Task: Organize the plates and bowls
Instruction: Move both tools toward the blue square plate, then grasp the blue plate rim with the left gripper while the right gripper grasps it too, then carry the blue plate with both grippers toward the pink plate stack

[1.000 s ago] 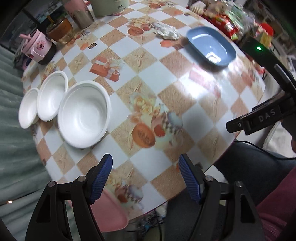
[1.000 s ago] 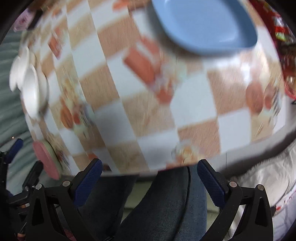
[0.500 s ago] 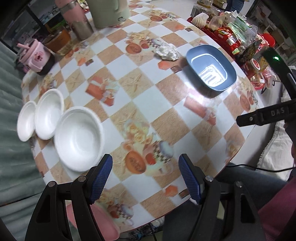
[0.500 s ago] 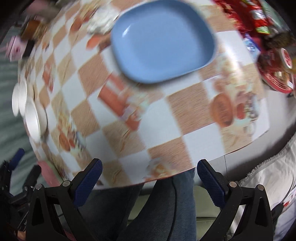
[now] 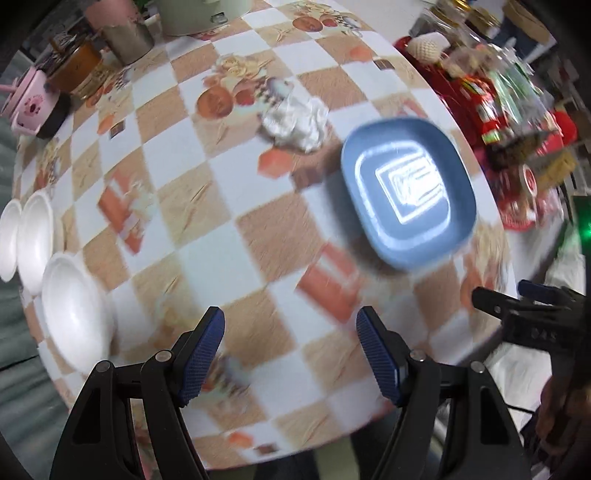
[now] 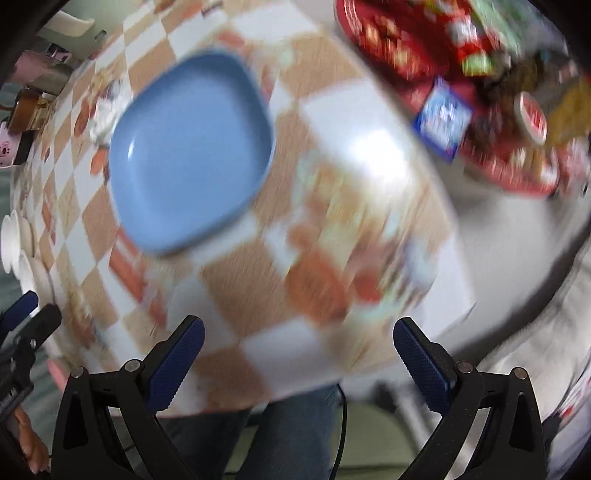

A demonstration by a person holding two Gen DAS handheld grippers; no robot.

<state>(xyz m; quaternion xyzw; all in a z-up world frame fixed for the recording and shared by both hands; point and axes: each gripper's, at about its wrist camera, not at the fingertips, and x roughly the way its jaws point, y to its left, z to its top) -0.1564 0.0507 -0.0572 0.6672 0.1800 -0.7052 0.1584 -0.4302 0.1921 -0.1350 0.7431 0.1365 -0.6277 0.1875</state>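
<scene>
Fingers (image 6: 421, 365) of both grippers apart, empty; blue plate (image 6: 188, 147) ahead, untouched.

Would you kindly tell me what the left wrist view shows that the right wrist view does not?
Only the left wrist view shows the green pot, the metal cup and the largest white bowl face-on. Only the right wrist view shows the blue packet beside the red tray. Both show the blue plate on the checked table, with both pairs of fingers open and empty.
</scene>
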